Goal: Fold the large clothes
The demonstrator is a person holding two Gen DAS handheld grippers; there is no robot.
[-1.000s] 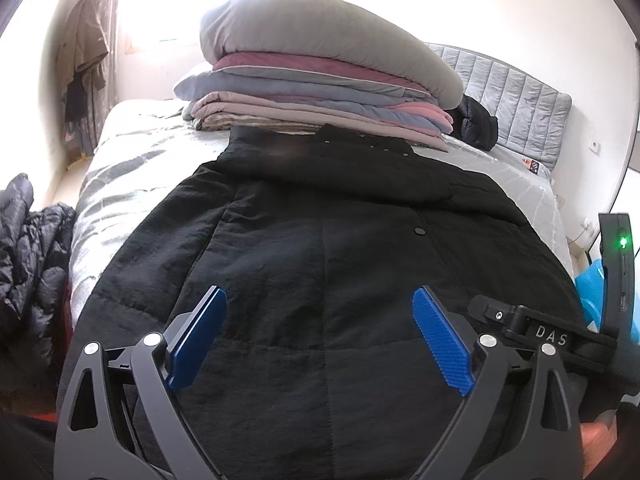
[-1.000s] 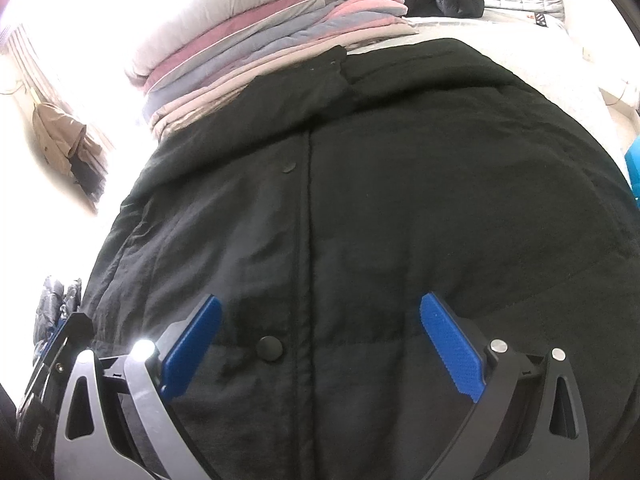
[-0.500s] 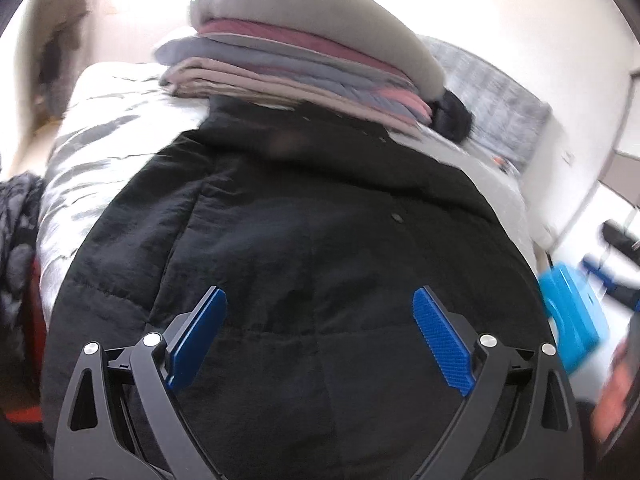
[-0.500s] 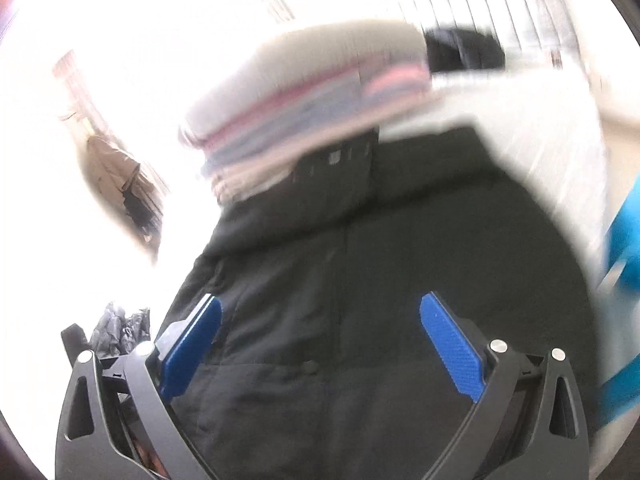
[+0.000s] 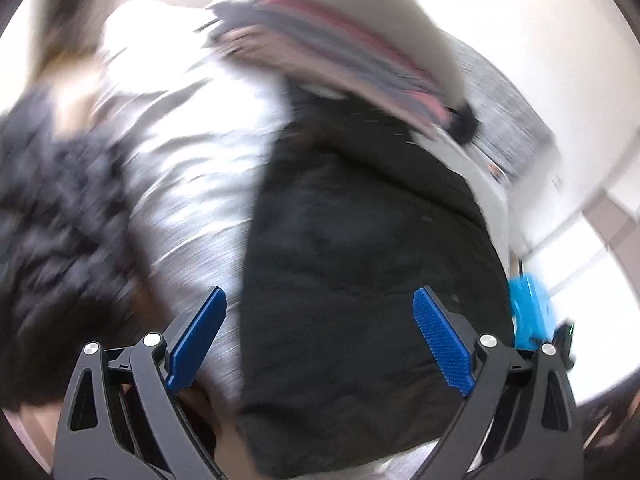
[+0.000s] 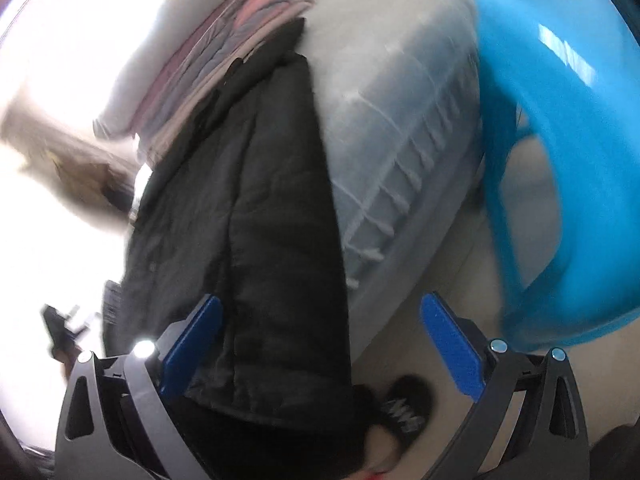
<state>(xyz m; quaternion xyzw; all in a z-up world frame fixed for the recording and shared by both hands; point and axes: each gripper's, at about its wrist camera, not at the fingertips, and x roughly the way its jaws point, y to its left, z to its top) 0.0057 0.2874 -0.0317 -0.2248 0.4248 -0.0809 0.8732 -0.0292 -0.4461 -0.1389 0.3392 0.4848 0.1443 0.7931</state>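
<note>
The left gripper (image 5: pixel 318 336) is spread wide and grasps nothing, its blue pads straddling the left edge of the black padded coat (image 5: pixel 360 264) at the frame's lower centre. The right gripper (image 6: pixel 320 344) is likewise released, framing the coat's right edge low in its view. The coat lies lengthwise on the bed (image 6: pixel 400 128), probably flattened for folding, its collar toward the stack of folded bedding (image 5: pixel 352 28) at upper centre. A blue plastic stool (image 6: pixel 568 140) fills the right view's upper right.
</note>
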